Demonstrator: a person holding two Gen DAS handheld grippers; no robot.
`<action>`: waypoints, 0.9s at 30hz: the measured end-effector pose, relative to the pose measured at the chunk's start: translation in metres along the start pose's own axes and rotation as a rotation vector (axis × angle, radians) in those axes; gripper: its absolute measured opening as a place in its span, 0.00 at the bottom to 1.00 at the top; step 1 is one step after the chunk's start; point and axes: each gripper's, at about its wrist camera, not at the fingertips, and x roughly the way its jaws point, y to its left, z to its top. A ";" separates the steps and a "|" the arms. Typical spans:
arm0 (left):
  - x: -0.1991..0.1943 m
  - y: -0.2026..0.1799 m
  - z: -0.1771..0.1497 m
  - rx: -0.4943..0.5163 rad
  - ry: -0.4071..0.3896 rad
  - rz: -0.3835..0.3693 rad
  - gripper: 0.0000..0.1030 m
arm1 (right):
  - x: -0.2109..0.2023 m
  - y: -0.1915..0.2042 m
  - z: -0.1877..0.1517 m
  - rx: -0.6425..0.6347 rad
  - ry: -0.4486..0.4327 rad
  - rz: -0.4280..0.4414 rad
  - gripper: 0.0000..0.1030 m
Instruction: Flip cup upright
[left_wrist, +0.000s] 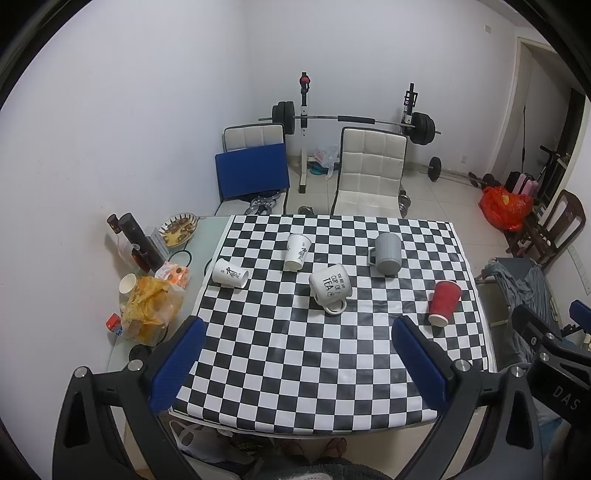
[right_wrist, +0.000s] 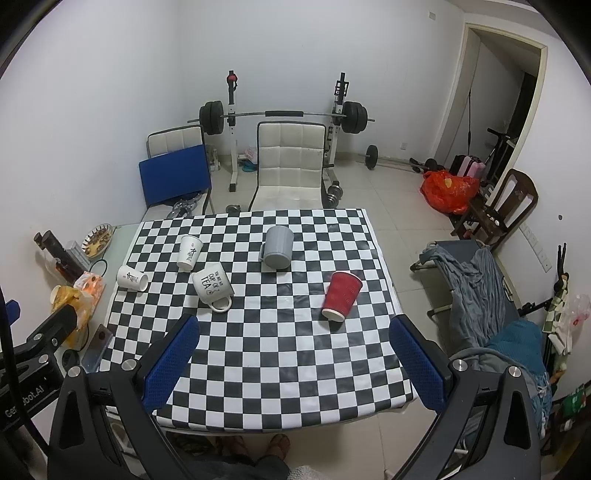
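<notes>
Several cups stand upside down or lie on the checkered tablecloth (left_wrist: 295, 369). A red paper cup (left_wrist: 444, 302) (right_wrist: 341, 295) is mouth-down and tilted at the right. A white "cup of tea" mug (left_wrist: 330, 288) (right_wrist: 212, 286) is upside down in the middle. A grey mug (left_wrist: 386, 253) (right_wrist: 277, 246) is upside down farther back. Two white paper cups (left_wrist: 297, 252) (left_wrist: 231, 273) sit at the left, also in the right wrist view (right_wrist: 189, 253) (right_wrist: 132, 278). My left gripper (left_wrist: 295, 363) and right gripper (right_wrist: 293, 363) are open and empty, above the table's near edge.
Left of the cloth lie bottles (left_wrist: 142, 242), a bowl (left_wrist: 179, 229), a yellow bag (left_wrist: 151, 308) and a paper cup (left_wrist: 129, 283). Two white chairs (left_wrist: 369, 170) and a barbell rack (left_wrist: 354, 120) stand behind the table. A cot with clothes (right_wrist: 476, 288) is at the right.
</notes>
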 end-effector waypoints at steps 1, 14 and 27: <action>-0.001 0.001 0.000 -0.001 0.000 -0.002 1.00 | 0.000 0.001 0.000 -0.001 -0.002 -0.003 1.00; -0.007 0.010 0.008 -0.004 0.000 -0.009 1.00 | -0.001 0.003 0.000 -0.003 -0.003 -0.004 1.00; -0.007 0.010 0.009 -0.003 -0.003 -0.008 1.00 | -0.004 0.003 0.001 -0.002 -0.004 -0.005 1.00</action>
